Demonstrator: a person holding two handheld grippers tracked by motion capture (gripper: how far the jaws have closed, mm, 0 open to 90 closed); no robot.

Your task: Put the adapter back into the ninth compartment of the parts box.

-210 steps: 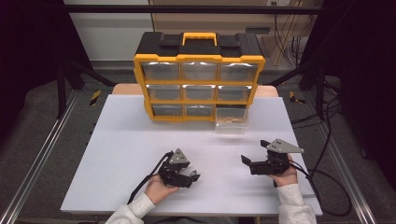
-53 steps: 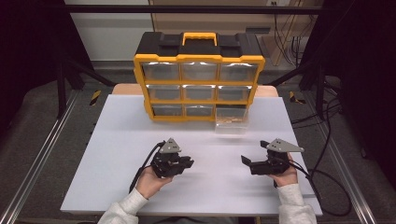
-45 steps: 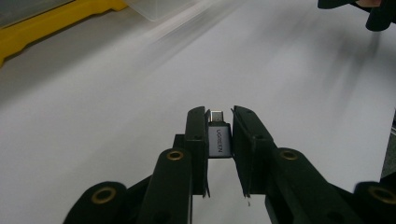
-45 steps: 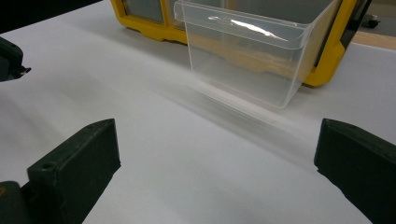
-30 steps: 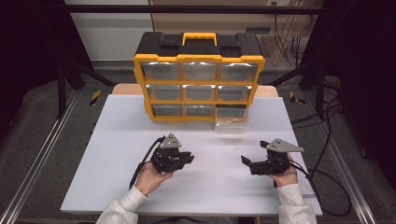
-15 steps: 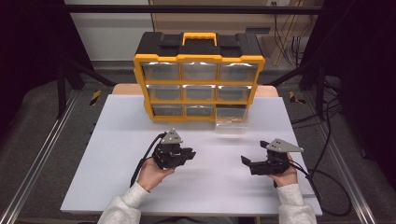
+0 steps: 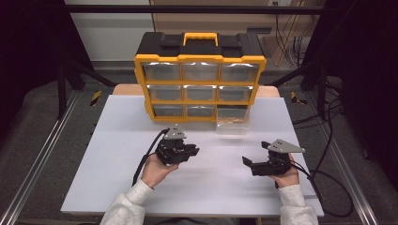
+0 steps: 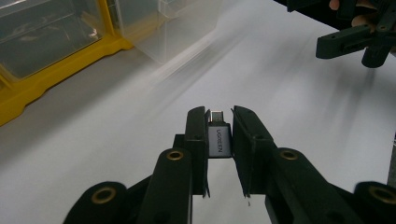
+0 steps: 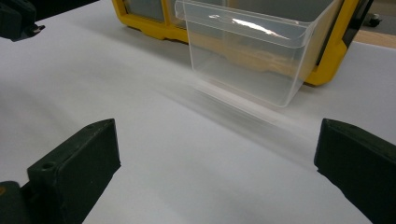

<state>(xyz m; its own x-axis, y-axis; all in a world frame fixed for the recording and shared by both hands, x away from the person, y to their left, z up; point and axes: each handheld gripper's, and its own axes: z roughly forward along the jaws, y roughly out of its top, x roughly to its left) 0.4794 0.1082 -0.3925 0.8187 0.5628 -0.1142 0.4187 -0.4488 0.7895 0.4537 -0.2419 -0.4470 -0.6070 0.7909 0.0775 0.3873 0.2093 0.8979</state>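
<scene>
Carrying the small silver USB adapter (image 8: 219, 140), the left hand-held gripper (image 7: 182, 151) has moved fwd over the tabletop (image 7: 117, 154) vs. a few secs ago, toward the pulled-out clear drawer (image 7: 231, 125) of the yellow organizer (image 7: 199, 84), probably the drop spot. Jaws pinch the adapter's flat sides; long axis runs along the jaws, plug end pointing fwd, away from the person. Right hand-held gripper (image 7: 251, 165) sits spread, w/ nothing in it.

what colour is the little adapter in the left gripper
Silver-grey, with light lettering; the adapter shows best in the left gripper view.
</scene>
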